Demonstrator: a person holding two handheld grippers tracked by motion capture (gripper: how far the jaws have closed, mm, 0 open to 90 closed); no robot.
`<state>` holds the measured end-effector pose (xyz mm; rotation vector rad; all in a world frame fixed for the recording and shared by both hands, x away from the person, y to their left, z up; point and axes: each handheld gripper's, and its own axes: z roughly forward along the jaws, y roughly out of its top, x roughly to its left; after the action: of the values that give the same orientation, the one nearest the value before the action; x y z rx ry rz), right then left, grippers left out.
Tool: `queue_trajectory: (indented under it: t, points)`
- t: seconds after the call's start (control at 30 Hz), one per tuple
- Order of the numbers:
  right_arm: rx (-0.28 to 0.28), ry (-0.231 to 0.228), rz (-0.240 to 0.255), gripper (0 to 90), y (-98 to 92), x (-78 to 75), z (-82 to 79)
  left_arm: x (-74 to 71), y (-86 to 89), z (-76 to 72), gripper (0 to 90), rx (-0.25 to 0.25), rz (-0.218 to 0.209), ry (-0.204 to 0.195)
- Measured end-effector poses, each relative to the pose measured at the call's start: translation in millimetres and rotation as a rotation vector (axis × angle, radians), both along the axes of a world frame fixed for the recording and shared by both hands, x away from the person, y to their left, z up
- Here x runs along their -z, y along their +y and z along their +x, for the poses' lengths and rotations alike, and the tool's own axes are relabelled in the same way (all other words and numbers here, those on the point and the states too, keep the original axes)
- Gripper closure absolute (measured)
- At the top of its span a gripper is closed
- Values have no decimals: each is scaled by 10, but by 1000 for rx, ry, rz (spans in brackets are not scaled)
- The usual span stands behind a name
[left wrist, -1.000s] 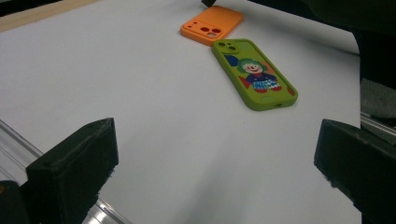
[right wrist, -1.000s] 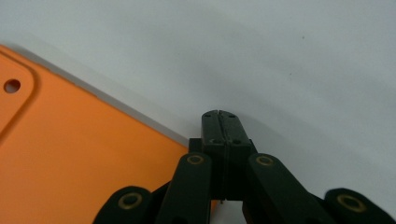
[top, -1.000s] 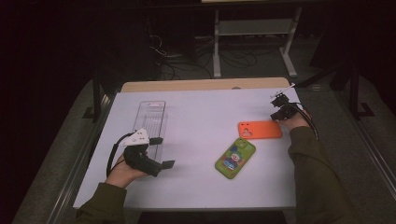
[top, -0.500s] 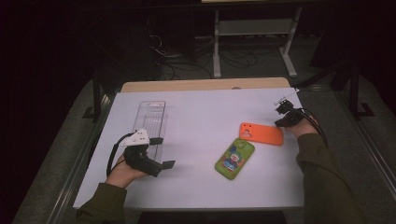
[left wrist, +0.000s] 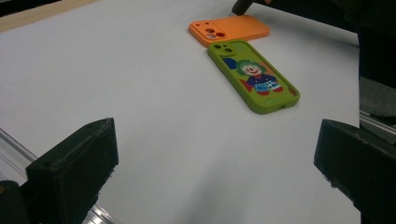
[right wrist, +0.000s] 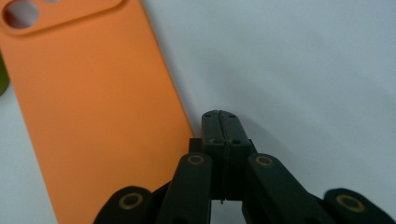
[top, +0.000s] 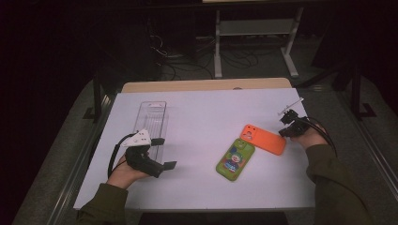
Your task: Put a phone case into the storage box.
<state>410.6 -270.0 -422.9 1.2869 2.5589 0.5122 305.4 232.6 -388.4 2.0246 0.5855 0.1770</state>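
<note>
An orange phone case (top: pixel 264 139) lies back side up on the white table (top: pixel 211 112), right of centre. A green phone case with a clown picture (top: pixel 235 159) lies just beside it on the near left. My right gripper (top: pixel 284 132) is shut with nothing between its jaws, and its tip sits at the orange case's right end. In the right gripper view the closed tips (right wrist: pixel 220 122) rest on the table right beside the orange case (right wrist: pixel 93 107). My left gripper (top: pixel 165 152) lies open at the near left, pointing at both cases (left wrist: pixel 252 77), with nothing between its jaws (left wrist: pixel 217 140).
A clear plastic tray (top: pixel 152 117) lies on the left of the table, just beyond the left gripper. A wooden strip (top: pixel 206 85) runs along the far edge, and metal rails (top: pixel 84 159) flank the sides. Table legs and cables stand on the dark floor behind.
My right gripper has moved toward the near right, staying shut. The orange case has turned so its right end points nearer and slid slightly that way. The left gripper has not moved.
</note>
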Motion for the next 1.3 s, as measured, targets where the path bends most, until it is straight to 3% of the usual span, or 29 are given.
queue_trajectory:
  t: [0.3, 0.37, 0.43, 0.47, 0.53, 0.63, 0.67, 0.7, 0.8, 0.9, 0.93, 1.0, 1.1, 1.27, 1.3]
  points:
    - [-20, -14, -4, 891, -4, 10, -153, 4, -16, 2, 0, -3, -2, 2]
    - [5, -34, 2, 889, -10, -1, -173, 2, -13, 4, 0, 5, 11, 1]
    - [28, -92, 54, 853, -18, -81, -253, 8, -14, 6, 0, 0, 5, 2]
    - [28, -92, 54, 853, -18, -81, -253, 8, -14, 6, 0, 0, 5, 2]
    - [31, -125, 85, 764, 7, -142, -334, 11, -16, 4, 0, -5, 0, 7]
    - [40, -197, 176, 622, 102, -232, -519, 8, -17, 0, 0, 1, 8, 6]
    - [40, -197, 176, 622, 102, -232, -519, 8, -17, 0, 0, 1, 8, 6]
    - [19, -222, 212, 531, 160, -257, -598, 10, -21, -1, 0, 0, 4, 5]
    - [23, -241, 277, 421, 263, -279, -726, 10, -27, -5, 0, -4, -4, 9]
    - [11, -267, 316, 311, 358, -262, -835, 9, -33, -8, 0, -2, -14, 14]
    - [11, -267, 316, 311, 358, -262, -835, 9, -33, -8, 0, -2, -14, 14]
    - [-19, -309, 332, 212, 429, -220, -939, 7, -33, -7, 0, -1, -18, 13]
    - [-39, -313, 372, 131, 481, -165, -1023, 1, -25, -2, 0, 0, -17, 8]
    - [-62, -322, 415, 75, 515, -82, -1120, 1, -24, -6, 0, -2, -18, 10]
    - [-73, -319, 441, 22, 536, -40, -1159, 0, -24, -7, 0, -2, -18, 10]
